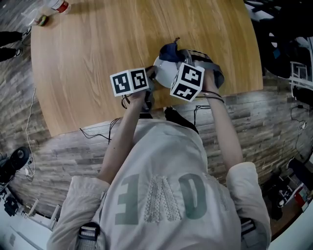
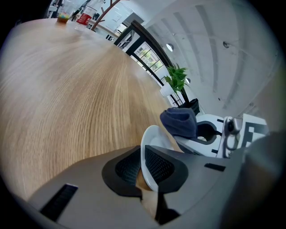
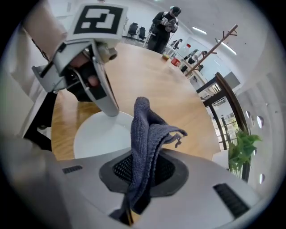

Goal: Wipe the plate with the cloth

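Clamped plate (image 2: pixel 152 138), pinched cloth (image 3: pixel 149 134), just over the table (image 1: pixel 98 49) edge.
The left gripper (image 2: pixel 142 167) clenches the white plate's rim; the right gripper (image 3: pixel 143 172) grips the blue-grey cloth at its far rim. The red bottle label (image 1: pixel 58 5) is too small to read.

The person wears a pale short-sleeved shirt (image 1: pixel 164 156) with grey-green letters and thin bangles (image 1: pixel 212 95).

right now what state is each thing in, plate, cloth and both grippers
left gripper: shut on the plate
right gripper: shut on the cloth
plate: held by its rim, bare white face
cloth: bunched, sticking up out of the jaws; contact with the plate unclear
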`<state>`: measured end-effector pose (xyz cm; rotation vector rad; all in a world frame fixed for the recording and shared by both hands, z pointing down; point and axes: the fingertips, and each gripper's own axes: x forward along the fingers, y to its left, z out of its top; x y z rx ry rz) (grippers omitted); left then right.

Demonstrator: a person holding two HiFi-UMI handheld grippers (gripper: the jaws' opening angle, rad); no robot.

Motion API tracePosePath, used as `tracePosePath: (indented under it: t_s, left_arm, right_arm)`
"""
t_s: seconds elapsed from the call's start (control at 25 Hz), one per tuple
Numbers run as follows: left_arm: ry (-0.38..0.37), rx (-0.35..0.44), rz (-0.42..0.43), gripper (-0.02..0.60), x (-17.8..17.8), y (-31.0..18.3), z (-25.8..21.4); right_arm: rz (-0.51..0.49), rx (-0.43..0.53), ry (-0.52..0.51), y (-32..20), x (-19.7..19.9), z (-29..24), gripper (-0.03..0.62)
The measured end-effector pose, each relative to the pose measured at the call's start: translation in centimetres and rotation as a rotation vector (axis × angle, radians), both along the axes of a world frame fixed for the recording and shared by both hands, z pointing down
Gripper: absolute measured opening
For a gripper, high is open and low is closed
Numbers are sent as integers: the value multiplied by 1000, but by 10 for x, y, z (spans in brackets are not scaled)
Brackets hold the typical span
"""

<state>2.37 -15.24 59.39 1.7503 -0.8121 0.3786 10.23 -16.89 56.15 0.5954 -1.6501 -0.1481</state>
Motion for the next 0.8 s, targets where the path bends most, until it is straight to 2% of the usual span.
tracePosePath:
  t_s: [0.2,0.32,0.6,0.8]
  left_arm:
    - [11,-7,3,35,1,1,0]
    - [19,-14,4,35,1,0,-1]
    - [14,-13,3,35,0,0,0]
    - [12,-10,1,35,0,0,0]
  right_arm:
    - [20,-25,55,-6,1,25,57]
    - [-4,-32,70,3,-6,29,57]
    - [-107,-109,56,44,-31,33,57]
    - [-162,-220,1,79,-51,30,57]
